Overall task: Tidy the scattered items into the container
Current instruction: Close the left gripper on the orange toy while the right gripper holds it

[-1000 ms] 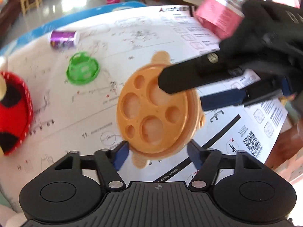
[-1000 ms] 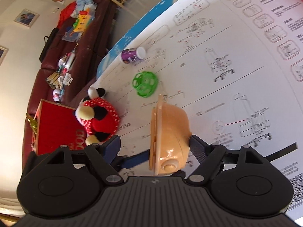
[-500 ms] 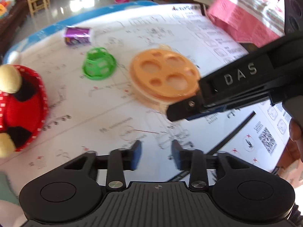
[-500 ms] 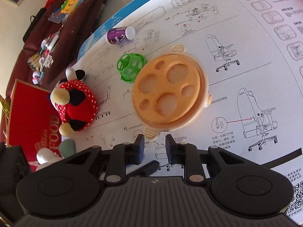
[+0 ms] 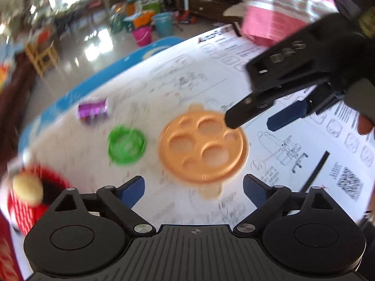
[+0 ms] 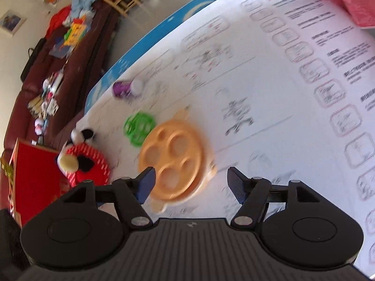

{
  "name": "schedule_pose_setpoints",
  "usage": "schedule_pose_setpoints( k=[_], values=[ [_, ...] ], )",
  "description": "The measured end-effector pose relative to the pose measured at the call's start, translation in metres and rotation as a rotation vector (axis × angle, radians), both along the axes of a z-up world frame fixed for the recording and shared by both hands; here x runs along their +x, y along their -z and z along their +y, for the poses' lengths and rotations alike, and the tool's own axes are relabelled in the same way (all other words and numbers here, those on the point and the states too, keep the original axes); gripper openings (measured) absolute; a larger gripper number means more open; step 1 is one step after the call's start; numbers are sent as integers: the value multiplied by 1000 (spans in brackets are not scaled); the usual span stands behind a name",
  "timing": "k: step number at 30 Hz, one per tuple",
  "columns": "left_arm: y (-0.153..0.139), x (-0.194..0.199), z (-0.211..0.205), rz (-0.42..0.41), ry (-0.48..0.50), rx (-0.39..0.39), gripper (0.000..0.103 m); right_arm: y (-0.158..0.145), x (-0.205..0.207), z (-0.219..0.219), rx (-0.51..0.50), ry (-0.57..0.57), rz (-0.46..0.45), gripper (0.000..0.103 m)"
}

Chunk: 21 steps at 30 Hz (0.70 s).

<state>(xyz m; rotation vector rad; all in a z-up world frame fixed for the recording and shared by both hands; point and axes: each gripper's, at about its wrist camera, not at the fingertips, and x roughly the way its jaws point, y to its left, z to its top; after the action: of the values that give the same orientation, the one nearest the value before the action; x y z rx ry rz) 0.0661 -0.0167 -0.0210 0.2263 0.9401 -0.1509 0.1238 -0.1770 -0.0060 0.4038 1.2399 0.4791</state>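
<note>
An orange round container (image 5: 202,146) with a holed lid lies flat on the paper-covered table; it also shows in the right wrist view (image 6: 173,159). A green lattice ball (image 5: 126,145) sits left of it, a purple tube (image 5: 93,110) farther back, and a red spotted plush (image 5: 25,196) at the left edge. My left gripper (image 5: 193,190) is open and empty, just before the container. My right gripper (image 6: 191,183) is open and empty; in the left wrist view its fingers (image 5: 243,113) hover over the container's far right rim. Both views are blurred.
The white instruction sheet (image 6: 269,89) covers the table, with a blue edge (image 6: 150,35) at the back. A pink cloth (image 5: 276,7) lies at the far right. A red box (image 6: 28,178) stands beyond the plush. A sofa and floor clutter lie behind.
Both grippers have opened from nearly shut and pulled back and up. The orange container, held on edge a second ago, now lies flat on the table.
</note>
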Motion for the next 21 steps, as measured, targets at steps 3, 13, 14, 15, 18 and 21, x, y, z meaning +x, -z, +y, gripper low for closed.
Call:
schedule_pose_setpoints(
  k=[3,13,14,15,18,21],
  values=[
    [7,17,-18,10,66,78,99,17,14,0,25,17,41,72],
    [38,39,-34,29,176,219,103,45,28,23,152,-43,83,77],
    [39,38,-33,20,174,225,103,44,28,26,144,-42,68,77],
    [41,37,-32,15,175,230,103,42,28,30,128,-48,57,77],
    [43,34,-27,5,173,221,103,38,24,37,91,-62,58,74],
    [43,32,-13,28,117,172,102,35,20,30,161,-39,118,74]
  ],
)
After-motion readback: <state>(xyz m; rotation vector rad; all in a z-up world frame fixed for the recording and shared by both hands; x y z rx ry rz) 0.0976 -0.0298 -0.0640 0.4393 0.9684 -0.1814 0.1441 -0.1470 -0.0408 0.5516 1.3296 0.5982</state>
